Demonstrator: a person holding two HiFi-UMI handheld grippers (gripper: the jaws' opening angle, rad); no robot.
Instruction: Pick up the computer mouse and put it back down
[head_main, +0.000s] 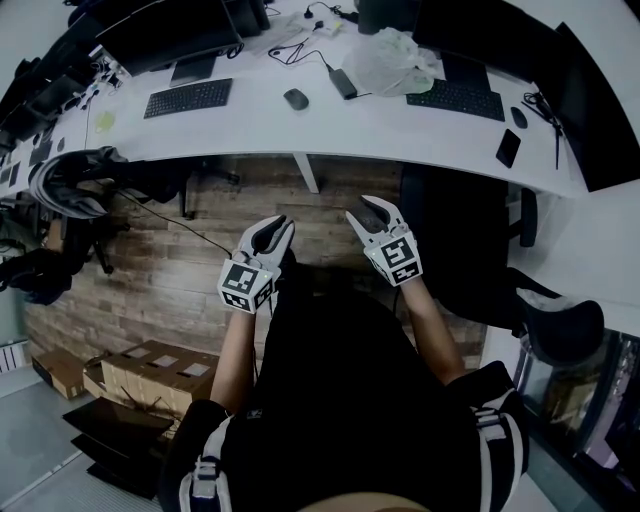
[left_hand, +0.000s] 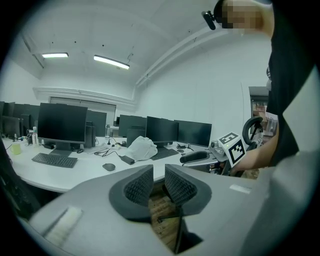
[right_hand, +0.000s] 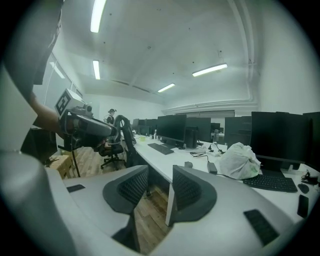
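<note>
Presently, the left gripper (head_main: 275, 225) and right gripper (head_main: 368, 208), grey moulded shells each bearing a square-marker cube, have ribbed dark fingers (left_hand: 139, 186) standing slightly apart with nothing between them, and both are held over the wood-plank floor (head_main: 180, 270) short of the table (head_main: 400, 135). The computer mouse (head_main: 296, 98), a small dark oval, lies on the smooth white curved table, between a flat black keyboard (head_main: 188, 97) and a crumpled white plastic bag (head_main: 390, 60), well apart from both grippers. Only the head view shows the cardboard boxes (head_main: 150, 370) on the floor, contents indiscernible; only the gripper views show the ceiling strip lights (left_hand: 111, 61).
</note>
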